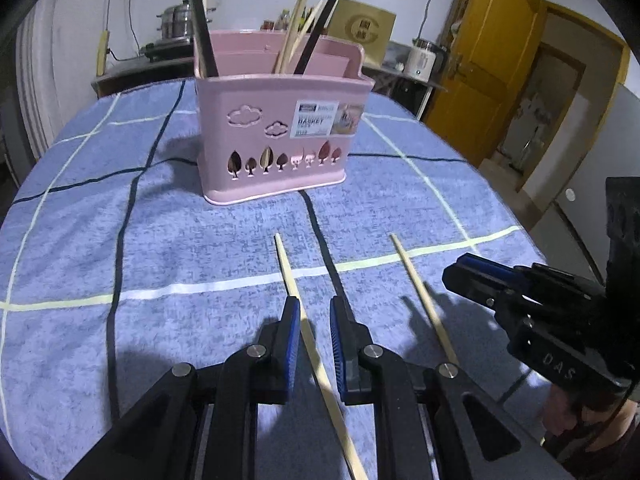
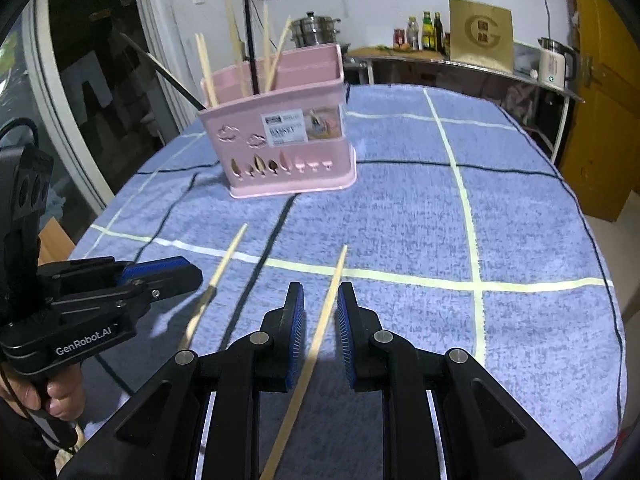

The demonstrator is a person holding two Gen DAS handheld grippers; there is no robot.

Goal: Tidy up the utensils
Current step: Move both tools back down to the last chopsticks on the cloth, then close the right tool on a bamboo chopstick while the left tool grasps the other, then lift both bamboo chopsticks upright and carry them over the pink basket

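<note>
— So, how far along; what's sorted?

— Several chopsticks already stand in the pink basket [image 1: 276, 136] at the far middle of the blue cloth [image 1: 140, 240]; two remain lying near.

— Left to right?

— Left gripper [image 1: 314, 344] straddles the left chopstick [image 1: 304, 320], jaws apart, not pinching; right gripper [image 2: 320, 336] likewise brackets the right chopstick [image 2: 320, 332], unclamped; both still need lifting.
</note>
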